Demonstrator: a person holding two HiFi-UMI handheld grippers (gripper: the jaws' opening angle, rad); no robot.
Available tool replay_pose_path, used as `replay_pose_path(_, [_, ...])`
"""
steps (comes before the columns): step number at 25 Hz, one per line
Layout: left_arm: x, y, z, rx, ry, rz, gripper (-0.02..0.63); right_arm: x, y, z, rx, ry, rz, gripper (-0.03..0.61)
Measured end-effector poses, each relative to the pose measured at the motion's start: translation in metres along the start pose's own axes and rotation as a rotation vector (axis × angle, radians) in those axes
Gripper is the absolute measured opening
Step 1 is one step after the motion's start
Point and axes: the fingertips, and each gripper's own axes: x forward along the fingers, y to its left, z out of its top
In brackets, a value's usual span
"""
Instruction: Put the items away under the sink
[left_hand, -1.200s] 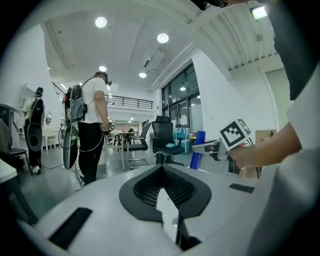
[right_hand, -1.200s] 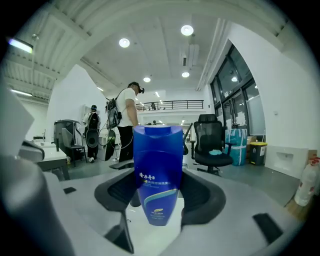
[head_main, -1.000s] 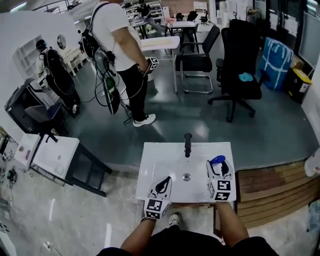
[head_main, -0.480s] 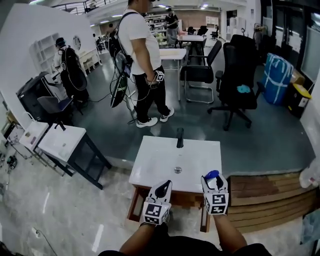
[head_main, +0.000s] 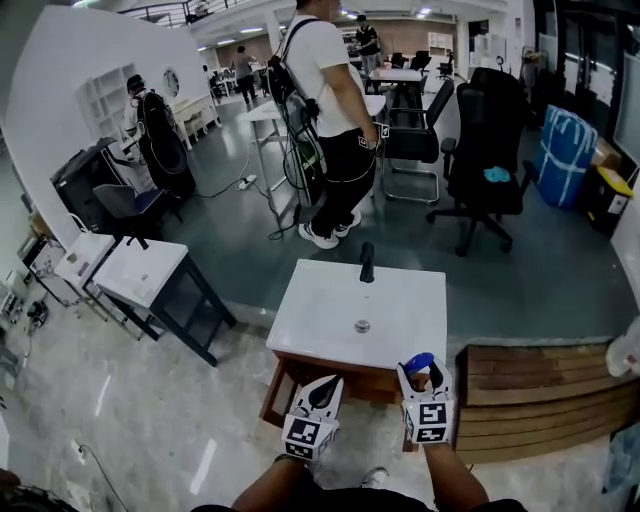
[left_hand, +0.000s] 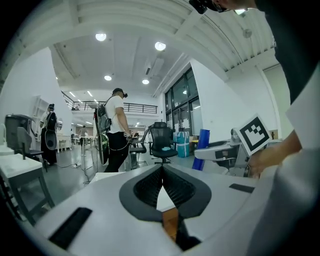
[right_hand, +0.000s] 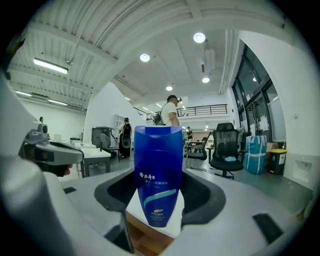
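Note:
A white sink with a black faucet tops a wooden cabinet. Both grippers hover in front of its near edge, pointing nearly level. My right gripper is shut on a blue shampoo bottle, which stands upright between the jaws in the right gripper view. My left gripper is shut with nothing in it; its ribbed pads meet at the tips. The left gripper view shows the right gripper and the blue bottle at the right. The cabinet's inside is hidden.
A person in a white shirt stands behind the sink. A black office chair is at the back right. A white table on a dark frame sits at the left. A stepped wooden platform adjoins the sink on the right.
Both grippers drew back from over the basin to in front of the sink's near edge, the right still holding the bottle. The cabinet front came into view. The person behind walked rightward.

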Motion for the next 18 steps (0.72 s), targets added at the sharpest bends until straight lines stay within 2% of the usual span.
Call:
replay_pose_path(3, [-0.013, 0.005, -0.001, -0.032, -0.007, -0.003, 0.020, -0.006, 0.022, 0.002, -0.037, -0.001, 0.002, 0.281])
replay_pose_path(5, [-0.023, 0.012, 0.007, -0.072, -0.025, -0.002, 0.020, -0.005, 0.034, 0.003, -0.025, -0.004, -0.004, 0.281])
replay_pose_path(8, [-0.042, 0.032, 0.015, -0.079, -0.052, -0.008, 0.020, -0.003, 0.057, 0.010, -0.005, -0.021, -0.016, 0.281])
replay_pose_path(15, [-0.087, 0.104, -0.009, -0.114, -0.020, -0.022, 0.020, 0.001, 0.117, 0.015, 0.016, -0.018, -0.103, 0.281])
replay_pose_path(18, [-0.100, 0.127, -0.017, -0.097, -0.011, -0.053, 0.020, 0.005, 0.138, 0.011, 0.041, -0.015, -0.144, 0.281])
